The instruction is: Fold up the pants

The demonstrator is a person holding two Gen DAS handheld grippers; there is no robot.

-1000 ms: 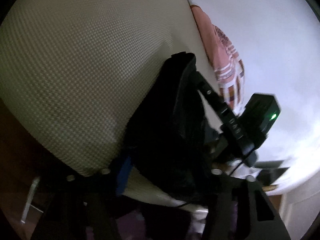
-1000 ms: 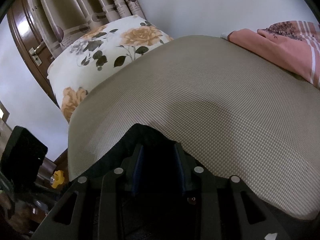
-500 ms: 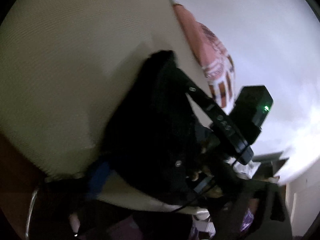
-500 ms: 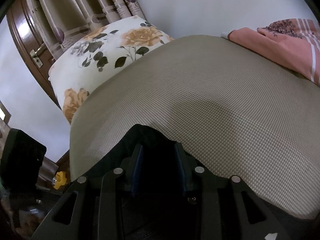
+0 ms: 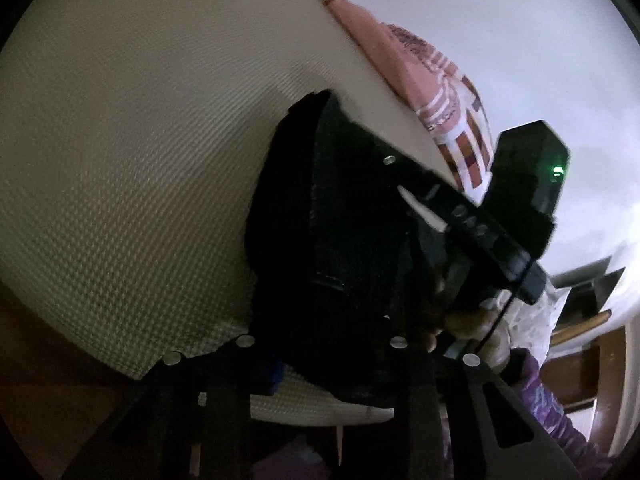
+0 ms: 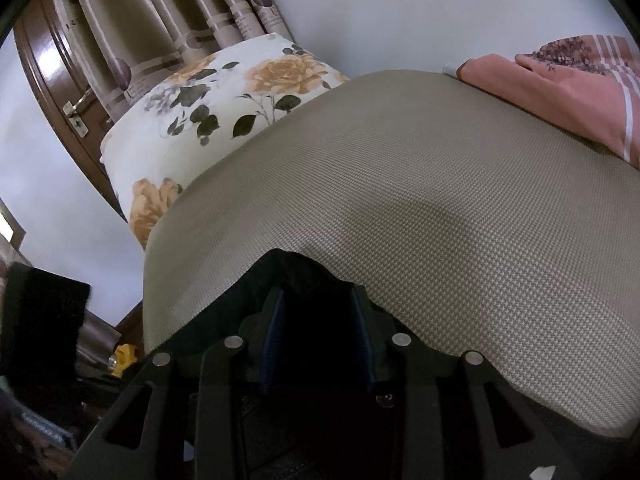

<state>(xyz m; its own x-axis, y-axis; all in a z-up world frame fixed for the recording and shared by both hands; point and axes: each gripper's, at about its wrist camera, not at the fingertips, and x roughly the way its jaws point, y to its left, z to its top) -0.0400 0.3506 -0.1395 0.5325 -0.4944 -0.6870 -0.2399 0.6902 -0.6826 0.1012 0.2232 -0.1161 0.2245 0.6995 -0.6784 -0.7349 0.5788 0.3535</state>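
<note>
Here, my right tongs (image 6: pixel 318 320) sit with their 2 blue-lined fingers (image 6: pixel 274 340) set a little apart and a fold of the black pants (image 6: pixel 296 276) bunched between them, so they are grasping that cloth. The pants are dark, soft and rumpled, lying at the near edge of the bed (image 6: pixel 440 184), whose cover is a beige weave with a fine pebbled texture. In the left wrist view, the pants (image 5: pixel 320 208) rise as a tall black heap straight ahead of my left tongs (image 5: pixel 320 356), covering the fingers, and I cannot tell whether those tongs are clenched or released. A pink striped garment (image 6: pixel 568 76) lies at the bed's far right, and a rose-print pillow (image 6: pixel 224 92) at its far left.
</note>
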